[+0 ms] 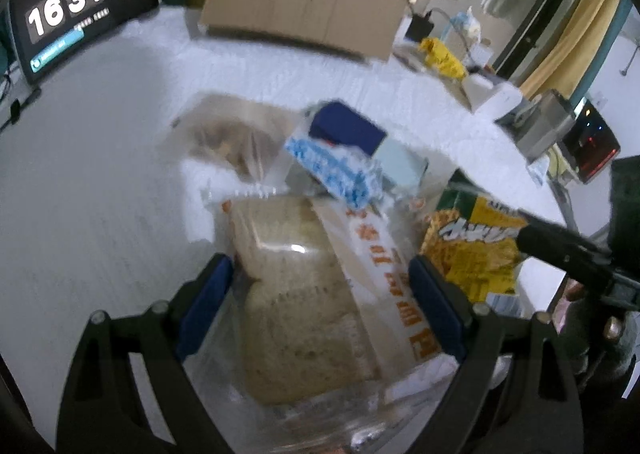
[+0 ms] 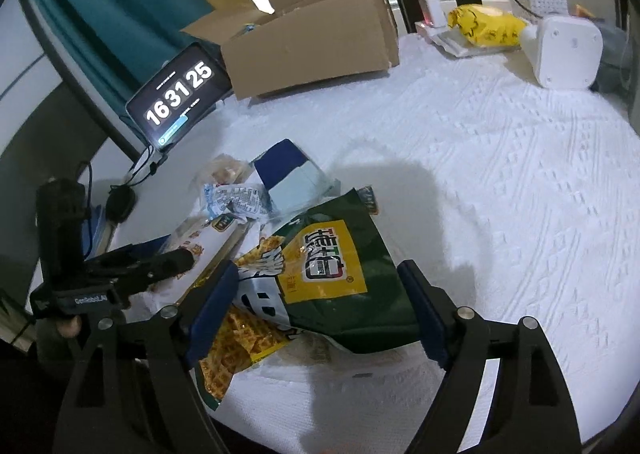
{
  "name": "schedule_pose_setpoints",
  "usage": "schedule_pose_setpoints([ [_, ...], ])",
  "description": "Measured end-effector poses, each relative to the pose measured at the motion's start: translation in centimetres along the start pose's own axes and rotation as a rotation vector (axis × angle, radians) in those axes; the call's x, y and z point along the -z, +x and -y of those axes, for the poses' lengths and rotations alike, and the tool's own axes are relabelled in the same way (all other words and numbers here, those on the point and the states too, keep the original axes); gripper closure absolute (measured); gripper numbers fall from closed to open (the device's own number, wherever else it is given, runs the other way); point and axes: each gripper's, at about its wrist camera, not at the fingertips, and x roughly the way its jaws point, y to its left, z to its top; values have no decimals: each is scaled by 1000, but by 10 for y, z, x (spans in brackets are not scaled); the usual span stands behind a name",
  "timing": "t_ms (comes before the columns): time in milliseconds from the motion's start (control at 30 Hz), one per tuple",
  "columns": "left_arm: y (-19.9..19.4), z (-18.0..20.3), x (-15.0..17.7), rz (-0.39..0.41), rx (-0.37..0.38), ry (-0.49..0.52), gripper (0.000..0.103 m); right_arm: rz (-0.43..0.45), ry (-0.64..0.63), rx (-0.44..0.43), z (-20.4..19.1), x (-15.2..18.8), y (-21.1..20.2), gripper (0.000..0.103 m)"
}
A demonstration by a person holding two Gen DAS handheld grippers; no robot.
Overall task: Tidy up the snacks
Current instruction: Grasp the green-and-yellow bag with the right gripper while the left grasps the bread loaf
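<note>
- Left gripper [image 1: 320,308], jaws wide and holding nothing, straddles the clear plastic bag of pale sliced bread [image 1: 296,294] lying on the white textured bench [image 1: 100,194].
- Soft and crushable, I judge; better pinched at its film edge.
- Right gripper [image 2: 316,314], also wide and empty, brackets the green-and-yellow crinkly waffle-crisp bag [image 2: 328,274]: light, slippery, fragile inside.

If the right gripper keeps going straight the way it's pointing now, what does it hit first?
Most likely the green and yellow snack bag, which lies between the right gripper's open jaws, though depth is hard to judge.
</note>
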Motion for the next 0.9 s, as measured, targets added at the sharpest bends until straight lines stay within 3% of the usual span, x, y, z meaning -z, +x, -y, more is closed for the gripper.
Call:
schedule_pose_setpoints([
  [200, 4, -3, 2, -11, 35, 7, 12, 3, -55, 3, -16, 4, 9, 33],
  [233, 3, -2, 2, -11, 41, 13, 13, -11, -66, -7, -19, 5, 15, 45],
  [333, 3, 0, 4, -9, 59, 27, 14, -13, -95, -38, -28, 8, 21, 66],
  [600, -8, 3, 2, 21, 74, 54, 29, 12, -157, -35, -39, 3, 15, 71],
  [900, -32, 13, -6, 90, 84, 110, 30, 70, -176, -26, -38, -15, -8, 73],
])
